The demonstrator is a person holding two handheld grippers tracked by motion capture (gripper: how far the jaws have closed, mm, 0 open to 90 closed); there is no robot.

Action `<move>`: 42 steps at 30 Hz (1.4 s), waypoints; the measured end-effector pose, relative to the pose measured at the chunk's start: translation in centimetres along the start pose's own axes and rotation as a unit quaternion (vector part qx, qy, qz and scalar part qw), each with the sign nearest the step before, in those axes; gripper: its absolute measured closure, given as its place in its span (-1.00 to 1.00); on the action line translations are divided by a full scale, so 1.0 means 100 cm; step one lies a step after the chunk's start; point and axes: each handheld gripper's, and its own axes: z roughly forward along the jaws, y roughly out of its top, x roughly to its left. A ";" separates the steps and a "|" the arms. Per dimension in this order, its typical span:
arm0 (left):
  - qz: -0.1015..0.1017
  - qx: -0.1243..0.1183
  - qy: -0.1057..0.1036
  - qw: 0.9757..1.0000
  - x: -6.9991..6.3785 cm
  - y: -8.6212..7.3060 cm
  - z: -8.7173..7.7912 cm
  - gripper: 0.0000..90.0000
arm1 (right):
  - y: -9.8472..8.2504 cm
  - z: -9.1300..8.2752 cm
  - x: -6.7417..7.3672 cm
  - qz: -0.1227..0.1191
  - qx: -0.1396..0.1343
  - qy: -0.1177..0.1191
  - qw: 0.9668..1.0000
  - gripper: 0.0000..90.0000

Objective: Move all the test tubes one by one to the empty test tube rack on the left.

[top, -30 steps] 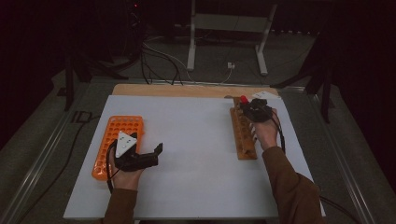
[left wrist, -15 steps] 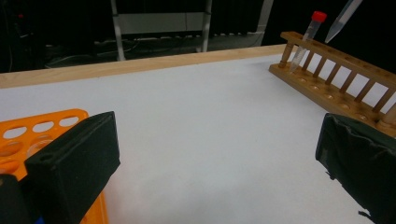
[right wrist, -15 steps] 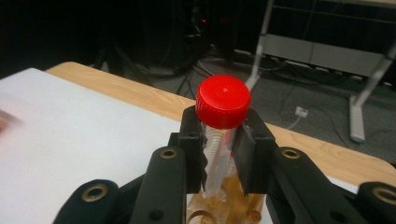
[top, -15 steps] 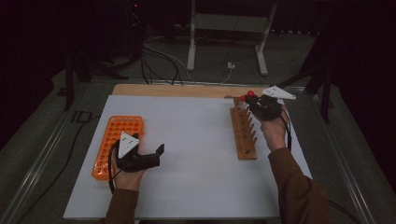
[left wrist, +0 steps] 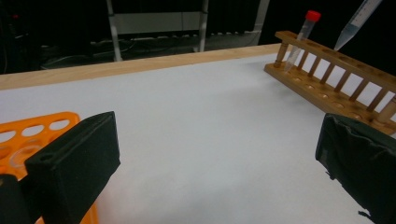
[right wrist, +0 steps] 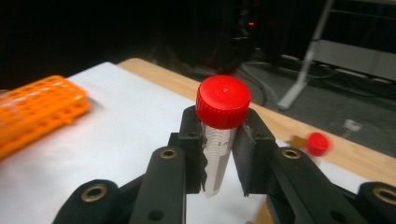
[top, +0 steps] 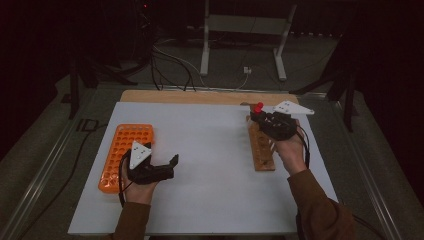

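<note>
Your left gripper rests low on the tabletop beside the orange rack, its jaws wide apart and holding nothing. Farther off, your right gripper has its jaws clamped on a red-capped tube just under the cap, lifted above the wooden rack. Judge the tube light, stiff and slick-walled plastic: grip the upper barrel squarely and keep it upright, since a smooth, narrow tube may swivel between the pads.

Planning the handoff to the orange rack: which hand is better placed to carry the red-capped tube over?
Right. The right gripper is already shut on the red-capped tube, lifted off the wooden rack. The left gripper sits open beside the orange rack.
</note>
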 end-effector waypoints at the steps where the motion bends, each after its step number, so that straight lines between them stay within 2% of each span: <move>1: 0.004 0.001 -0.002 1.000 -0.002 0.001 0.001 -0.99 | 0.000 0.000 0.004 0.001 0.001 0.009 1.000 0.67; 6: 0.024 0.001 -0.012 1.000 -0.013 0.009 0.007 -0.97 | -0.003 0.001 0.019 -0.005 0.007 0.034 0.999 0.67; 10: 0.034 -0.004 -0.029 0.999 -0.023 0.017 0.015 -0.95 | -0.006 0.002 0.032 -0.008 0.013 0.055 0.998 0.67; 15: 0.053 -0.014 -0.047 0.997 -0.039 0.026 0.026 -0.88 | -0.007 0.006 0.049 -0.002 0.024 0.091 0.996 0.66; 23: 0.081 -0.002 -0.082 0.993 -0.061 0.033 0.045 -0.71 | -0.008 0.018 0.073 -0.015 0.037 0.116 0.992 0.66; 29: 0.088 0.003 -0.091 0.992 -0.072 0.034 0.055 -0.59 | -0.009 0.025 0.085 -0.020 0.046 0.130 0.990 0.66; 32: 0.093 0.006 -0.091 0.991 -0.076 0.035 0.058 -0.45 | -0.009 0.027 0.089 -0.021 0.047 0.139 0.989 0.66; 36: 0.099 0.000 -0.095 0.991 -0.079 0.035 0.059 -0.09 | -0.009 0.027 0.093 -0.019 0.047 0.146 0.988 0.66; 42: 0.114 0.002 -0.115 0.987 -0.078 0.034 0.060 0.45 | -0.009 0.027 0.096 -0.018 0.047 0.157 0.986 0.66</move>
